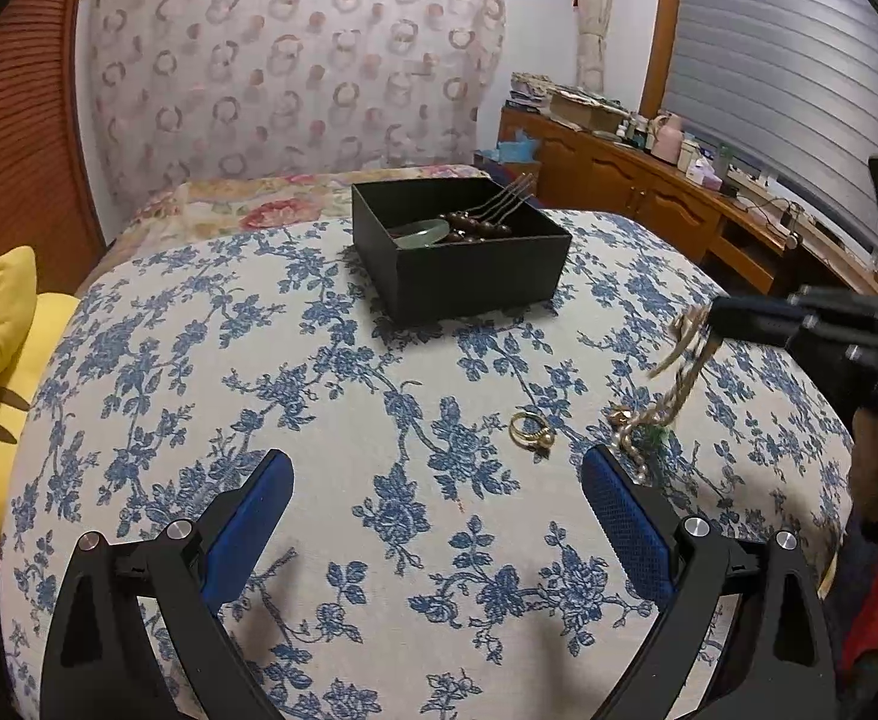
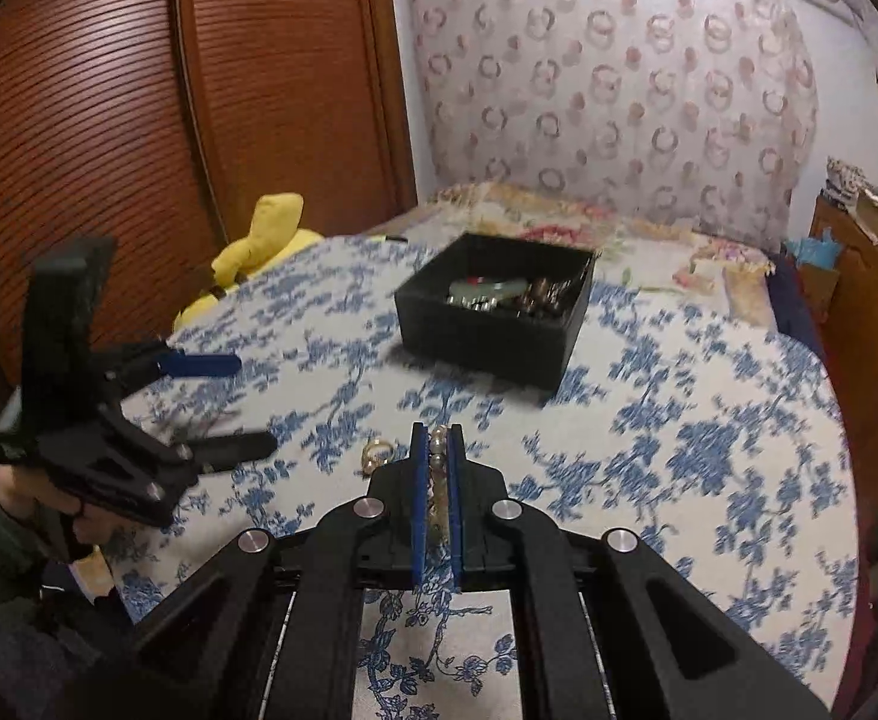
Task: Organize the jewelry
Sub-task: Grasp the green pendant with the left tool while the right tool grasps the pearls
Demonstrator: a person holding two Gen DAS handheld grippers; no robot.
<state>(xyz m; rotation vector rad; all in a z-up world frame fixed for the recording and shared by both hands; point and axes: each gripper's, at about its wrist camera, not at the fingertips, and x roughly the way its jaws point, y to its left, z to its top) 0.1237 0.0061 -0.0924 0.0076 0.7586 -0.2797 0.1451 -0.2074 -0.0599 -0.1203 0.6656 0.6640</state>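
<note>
A black open box (image 1: 475, 267) stands on the blue-flowered bedspread and holds a green bangle (image 1: 420, 235), dark beads and hairpins; the box also shows in the right wrist view (image 2: 487, 330). A gold ring (image 1: 532, 429) lies in front of it, also in the right wrist view (image 2: 378, 453). My right gripper (image 2: 437, 438) is shut on a pearl and gold chain necklace (image 1: 682, 372), lifting it so its lower end still trails on the cloth. My left gripper (image 1: 439, 480) is open and empty, low over the cloth, left of the ring.
A yellow plush toy (image 1: 3, 360) sits at the bed's left edge beside a wooden wardrobe (image 2: 138, 120). A wooden sideboard (image 1: 649, 186) cluttered with bottles runs along the right. A floral pillow (image 1: 294, 195) lies behind the box.
</note>
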